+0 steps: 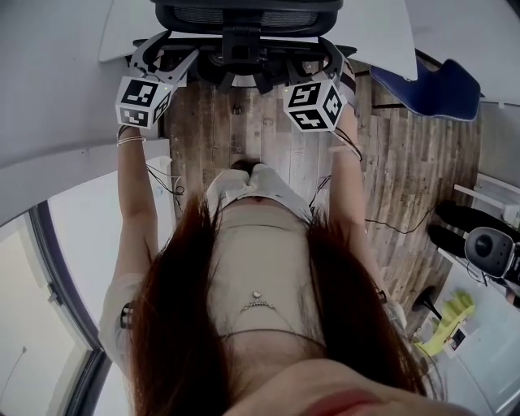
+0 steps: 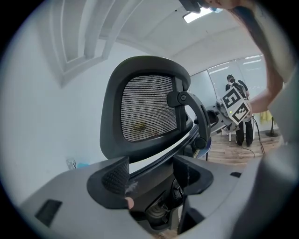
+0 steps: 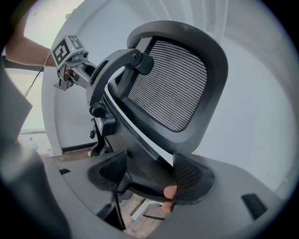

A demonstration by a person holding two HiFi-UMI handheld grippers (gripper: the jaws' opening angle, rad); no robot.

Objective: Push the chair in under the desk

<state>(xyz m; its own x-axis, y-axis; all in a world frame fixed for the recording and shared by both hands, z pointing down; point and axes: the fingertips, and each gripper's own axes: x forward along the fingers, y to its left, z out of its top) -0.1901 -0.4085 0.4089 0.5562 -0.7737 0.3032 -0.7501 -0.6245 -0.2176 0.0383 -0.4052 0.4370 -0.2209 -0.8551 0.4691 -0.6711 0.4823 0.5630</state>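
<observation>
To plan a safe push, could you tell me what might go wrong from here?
The left claw and right claw clamp only the chair's upper back frame, so a push may tilt it or slip. Cables lie loose on the floor; a step forward could catch them.

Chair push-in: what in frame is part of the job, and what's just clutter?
Job:
- chair
- desk
- left gripper and right gripper, both clamped on the chair's back frame

Lying about:
- blue chair
- floor cable
- yellow item
</observation>
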